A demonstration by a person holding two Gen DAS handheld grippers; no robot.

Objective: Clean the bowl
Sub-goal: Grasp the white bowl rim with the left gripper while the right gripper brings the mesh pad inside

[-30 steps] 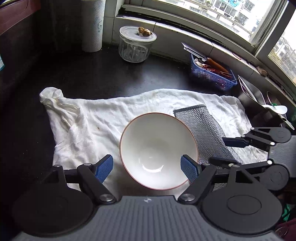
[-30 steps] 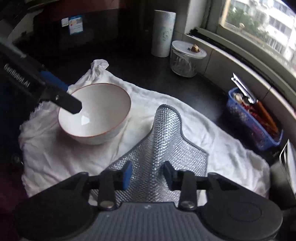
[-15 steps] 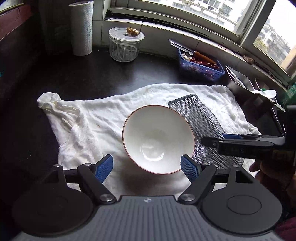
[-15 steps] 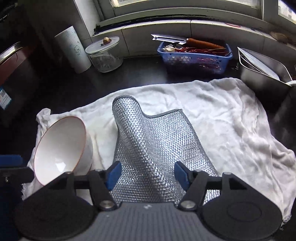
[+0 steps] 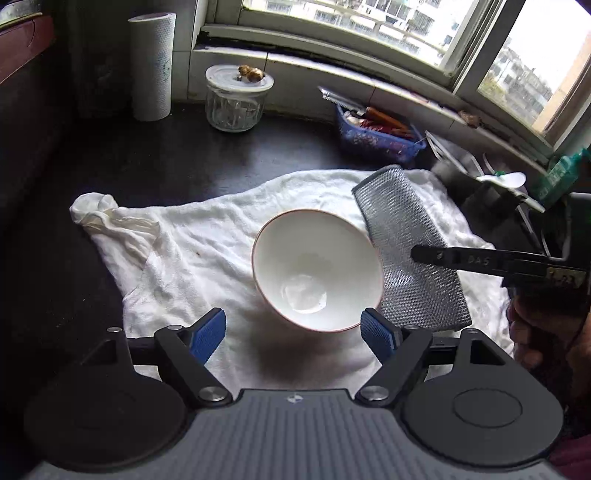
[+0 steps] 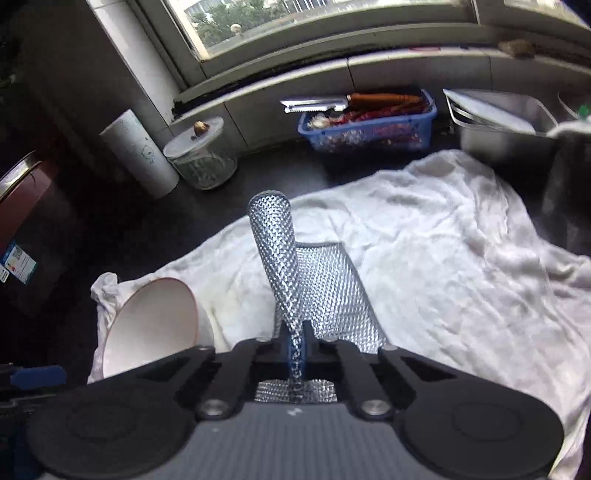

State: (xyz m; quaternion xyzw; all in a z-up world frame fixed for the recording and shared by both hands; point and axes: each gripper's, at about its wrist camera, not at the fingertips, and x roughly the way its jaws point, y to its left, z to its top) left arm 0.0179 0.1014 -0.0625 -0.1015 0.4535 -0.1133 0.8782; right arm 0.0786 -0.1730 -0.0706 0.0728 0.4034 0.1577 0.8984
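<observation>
Scouring cloth pinched, bowl not yet held

My right gripper [image 6: 295,350] is clamped on a thin fold of the silver mesh scouring cloth [image 6: 321,280]; it could slip out. My left gripper [image 5: 295,332], wide open, straddles the tilted white bowl [image 5: 317,269] mid-towel [image 5: 184,243]; unsteadied, it may rock or skid.

I see a dark worktop [image 5: 155,162] running under a wide window [image 5: 369,22], daylight pouring in over a pale tiled sill [image 5: 314,70]. Outside, I make out buildings and trees. A dark wall [image 6: 74,74] closes the left corner, where reddish-brown furniture [image 6: 26,184] stands.
</observation>
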